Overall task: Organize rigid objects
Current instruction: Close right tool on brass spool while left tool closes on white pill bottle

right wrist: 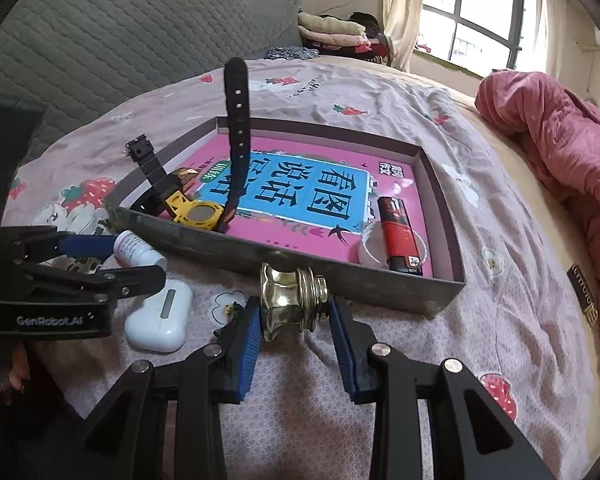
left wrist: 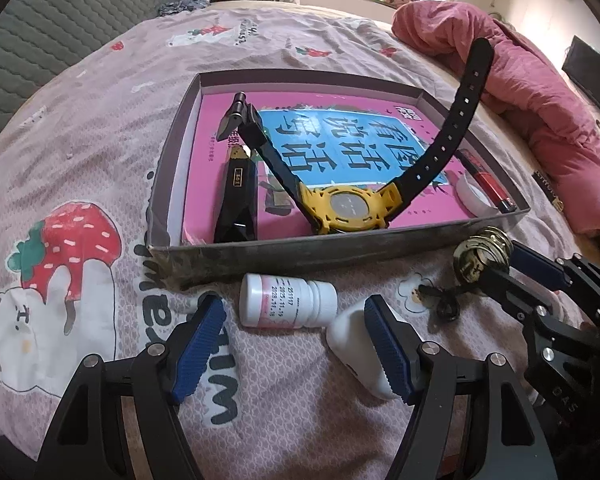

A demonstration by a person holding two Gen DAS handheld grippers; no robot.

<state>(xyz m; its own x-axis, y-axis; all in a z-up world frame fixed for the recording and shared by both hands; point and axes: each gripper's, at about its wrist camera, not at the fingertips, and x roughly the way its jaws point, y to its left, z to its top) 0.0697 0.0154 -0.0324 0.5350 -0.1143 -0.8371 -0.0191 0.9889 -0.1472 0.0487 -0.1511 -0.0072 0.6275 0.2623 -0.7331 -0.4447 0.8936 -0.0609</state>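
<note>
A grey cardboard tray (left wrist: 300, 254) (right wrist: 204, 240) lies on the bed with a pink book inside. In it are a yellow watch (left wrist: 348, 208) (right wrist: 198, 212) with black straps, a black pen-like tool (left wrist: 236, 204), a red lighter (right wrist: 398, 234) (left wrist: 488, 184) and a white ring (left wrist: 472, 196) (right wrist: 374, 250). My right gripper (right wrist: 294, 312) (left wrist: 496, 264) is shut on a brass knob (right wrist: 290, 300) (left wrist: 476, 256) just before the tray's front wall. My left gripper (left wrist: 294, 344) (right wrist: 112, 258) is open over a white pill bottle (left wrist: 288, 300) (right wrist: 138, 250) and a white earbud case (left wrist: 356, 356) (right wrist: 160, 316).
A small black ring (left wrist: 446, 306) lies on the sheet between the grippers. A pink quilt (left wrist: 540, 108) (right wrist: 560, 152) is bunched at the right. A grey padded headboard (right wrist: 120, 32) and folded clothes (right wrist: 340, 32) stand behind the bed.
</note>
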